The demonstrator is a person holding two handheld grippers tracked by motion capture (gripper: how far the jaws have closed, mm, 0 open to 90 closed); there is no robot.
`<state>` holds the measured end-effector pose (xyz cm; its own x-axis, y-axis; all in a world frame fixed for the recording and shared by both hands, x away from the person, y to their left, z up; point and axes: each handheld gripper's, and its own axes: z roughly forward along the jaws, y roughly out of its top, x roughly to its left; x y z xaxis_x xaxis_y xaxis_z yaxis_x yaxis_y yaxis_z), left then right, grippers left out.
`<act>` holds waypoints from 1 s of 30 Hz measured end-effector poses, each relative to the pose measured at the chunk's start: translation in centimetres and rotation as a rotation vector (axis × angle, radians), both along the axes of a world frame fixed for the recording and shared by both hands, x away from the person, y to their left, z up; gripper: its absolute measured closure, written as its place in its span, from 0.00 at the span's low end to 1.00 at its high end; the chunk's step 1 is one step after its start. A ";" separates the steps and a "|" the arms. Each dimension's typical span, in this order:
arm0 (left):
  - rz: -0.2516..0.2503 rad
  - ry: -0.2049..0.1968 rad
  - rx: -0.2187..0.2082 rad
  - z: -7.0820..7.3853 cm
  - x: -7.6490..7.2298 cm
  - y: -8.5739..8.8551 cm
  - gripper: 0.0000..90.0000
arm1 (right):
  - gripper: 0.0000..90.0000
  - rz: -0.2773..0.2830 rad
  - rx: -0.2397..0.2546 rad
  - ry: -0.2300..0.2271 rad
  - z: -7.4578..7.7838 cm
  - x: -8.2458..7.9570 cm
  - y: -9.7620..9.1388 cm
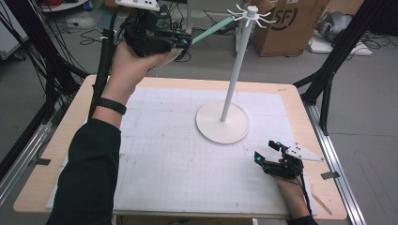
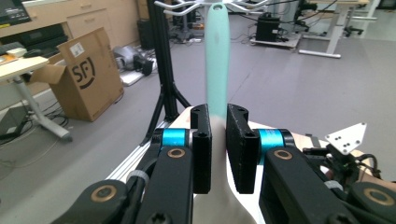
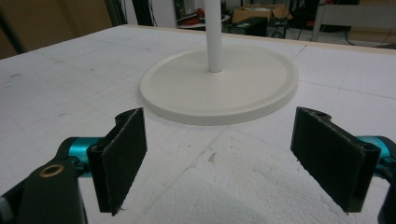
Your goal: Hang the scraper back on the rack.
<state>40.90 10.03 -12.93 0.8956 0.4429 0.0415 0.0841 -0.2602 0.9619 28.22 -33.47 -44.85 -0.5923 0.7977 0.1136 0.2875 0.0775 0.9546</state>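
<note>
A white stand point(image 1: 231, 89) with a round base point(image 3: 219, 86) and hook arms at its top point(image 1: 252, 14) rises from the middle of the table. My left gripper point(image 1: 185, 42) is held high at the left of the stand, shut on a mint-green utensil handle point(image 1: 213, 29) whose far end reaches the hooks. In the left gripper view the mint handle point(image 2: 217, 60) runs up from between the jaws to the hooks point(image 2: 187, 5). My right gripper point(image 1: 266, 152) rests low near the table's right front, open, nothing between its pads point(image 3: 119, 149).
A white gridded mat point(image 1: 187, 154) covers the wooden table point(image 1: 70, 122). A cardboard box point(image 1: 286, 23) and a black tripod leg point(image 1: 328, 79) stand beyond the table on the right. Cables lie on the floor at the far left.
</note>
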 end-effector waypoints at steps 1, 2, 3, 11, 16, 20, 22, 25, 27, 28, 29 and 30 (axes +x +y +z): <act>0.001 0.001 0.003 0.0 0.0 0.0 0.90 | 0.20 0.000 0.000 -0.001 0.0 0.0 0.0; 0.003 0.002 0.003 -0.1 0.1 0.0 0.90 | 0.20 0.000 0.000 0.000 0.0 0.0 0.0; 0.003 0.004 0.003 -0.1 0.1 0.0 0.90 | 0.20 0.000 0.001 0.001 0.0 0.0 0.0; -0.024 0.009 0.004 -0.4 0.1 -0.2 0.86 | 0.20 0.001 0.001 0.001 0.0 0.0 0.0; -0.036 -0.013 0.012 -0.8 -0.3 0.1 0.61 | 0.20 0.005 -0.002 -0.002 0.0 0.0 0.0; -0.024 -0.041 0.025 -1.8 -1.0 1.5 0.43 | 0.20 0.004 0.000 -0.002 0.0 0.0 0.0; -0.029 -0.045 0.017 -2.8 -1.6 2.7 0.39 | 0.20 0.006 -0.002 -0.002 0.0 0.0 0.0; -0.011 -0.050 0.000 -5.1 -2.9 4.8 0.33 | 0.20 0.004 -0.001 -0.003 0.0 0.0 0.0; -0.006 -0.056 -0.001 -7.1 -3.9 6.4 0.30 | 0.20 0.004 -0.002 -0.001 0.0 0.0 0.0; 0.004 -0.062 -0.004 -8.2 -4.6 7.2 0.29 | 0.20 0.005 -0.003 -0.003 0.0 0.0 0.0; 0.014 -0.061 -0.001 -9.3 -5.2 8.0 0.28 | 0.20 0.005 -0.001 0.001 0.0 0.0 0.0; 0.027 -0.060 0.002 -10.5 -5.8 8.8 0.27 | 0.20 0.002 0.000 0.000 0.0 0.0 0.0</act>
<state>35.12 18.79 -23.46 0.8792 0.4667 0.0955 0.0335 -0.2605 0.9649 28.22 -33.49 -44.86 -0.5942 0.7962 0.1139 0.2875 0.0780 0.9546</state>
